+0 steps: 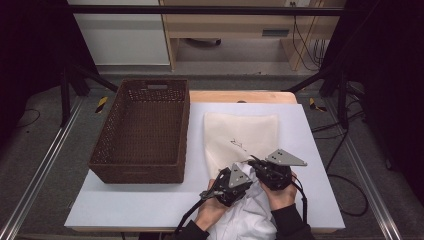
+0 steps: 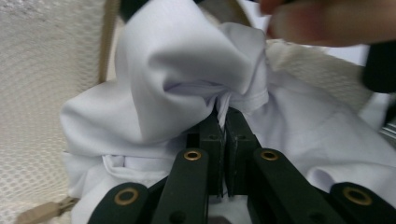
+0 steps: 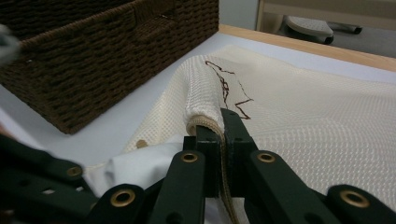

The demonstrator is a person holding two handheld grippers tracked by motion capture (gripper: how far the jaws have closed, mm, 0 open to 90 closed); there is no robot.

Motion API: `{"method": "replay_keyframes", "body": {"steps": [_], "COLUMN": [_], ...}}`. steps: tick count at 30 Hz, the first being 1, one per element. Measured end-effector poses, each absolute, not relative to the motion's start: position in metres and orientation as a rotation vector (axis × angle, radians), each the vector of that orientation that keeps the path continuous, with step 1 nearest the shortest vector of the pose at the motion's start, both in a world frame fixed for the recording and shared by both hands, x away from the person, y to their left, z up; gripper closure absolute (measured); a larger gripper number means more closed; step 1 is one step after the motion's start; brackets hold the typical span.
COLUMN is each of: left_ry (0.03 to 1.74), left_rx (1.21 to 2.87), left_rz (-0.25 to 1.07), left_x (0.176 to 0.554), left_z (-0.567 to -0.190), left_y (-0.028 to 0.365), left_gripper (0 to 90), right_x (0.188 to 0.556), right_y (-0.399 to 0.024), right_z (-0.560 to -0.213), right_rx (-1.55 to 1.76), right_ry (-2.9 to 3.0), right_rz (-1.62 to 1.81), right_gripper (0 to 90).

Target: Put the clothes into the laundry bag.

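Note:
A cream mesh bag [image 1: 240, 132] lies flat on the white table top [image 1: 140, 205], right of the basket. A crumpled white garment [image 1: 250, 215] sits at the bag's near end, between the person's hands. My left gripper [image 1: 247, 172] is shut on a bunched fold of the garment [image 2: 173, 60], its jaws [image 2: 223, 114] pressed together on the cloth. My right gripper [image 1: 252, 161] is shut on the corded rim of the bag [image 3: 303, 107], lifting that edge at the jaws [image 3: 220, 119]. Some white cloth [image 3: 140, 168] shows just under the raised rim.
An empty brown wicker basket [image 1: 145, 172] stands on the left half of the table, close beside the bag [image 3: 93, 60]. A brown thread mark [image 3: 229, 88] runs across the mesh. A wooden strip [image 1: 240, 96] borders the table's far edge.

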State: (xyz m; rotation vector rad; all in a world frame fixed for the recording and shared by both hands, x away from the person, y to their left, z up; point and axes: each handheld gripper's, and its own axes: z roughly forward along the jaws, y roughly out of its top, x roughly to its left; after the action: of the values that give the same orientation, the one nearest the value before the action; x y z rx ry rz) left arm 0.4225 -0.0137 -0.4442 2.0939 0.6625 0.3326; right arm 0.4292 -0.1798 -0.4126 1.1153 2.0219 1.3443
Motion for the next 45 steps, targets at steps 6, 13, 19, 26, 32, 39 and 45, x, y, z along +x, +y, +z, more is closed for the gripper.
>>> {"method": "replay_keyframes", "body": {"steps": [6, 13, 19, 26, 32, 39, 45], "left_ry": [0.708, 0.648, 0.765, 0.804, 0.824, 0.719, 0.612], "left_rx": [2.075, 2.008, 1.974, 2.011, 2.030, 1.952, 2.060], "left_rz": [0.344, 0.468, 0.326, 0.240, 0.259, 0.313, 0.343], "left_x": [0.432, 0.406, 0.415, 0.424, 0.422, 0.401, 0.400], "left_z": [-0.446, -0.429, -0.439, -0.464, -0.463, -0.424, -0.419], "left_y": [-0.011, 0.018, 0.044, 0.030, 0.029, 0.028, 0.003], "left_gripper": [85.9, 34.8, 25.2, 37.3, 62.3, 71.5, 71.5], "right_x": [0.425, 0.430, 0.430, 0.431, 0.430, 0.429, 0.427], "right_y": [-0.178, -0.186, -0.184, -0.179, -0.176, -0.179, -0.181], "right_z": [-0.410, -0.417, -0.419, -0.423, -0.423, -0.418, -0.414], "right_rx": [1.100, 1.138, 1.129, 1.125, 1.122, 1.132, 1.123], "right_ry": [2.033, 2.027, 2.037, 2.054, 2.056, 2.028, 2.014], "right_rz": [1.350, 1.330, 1.323, 1.309, 1.310, 1.347, 1.375], "right_gripper": [87.4, 87.4, 87.3, 87.4, 87.4, 87.5, 87.6]}}
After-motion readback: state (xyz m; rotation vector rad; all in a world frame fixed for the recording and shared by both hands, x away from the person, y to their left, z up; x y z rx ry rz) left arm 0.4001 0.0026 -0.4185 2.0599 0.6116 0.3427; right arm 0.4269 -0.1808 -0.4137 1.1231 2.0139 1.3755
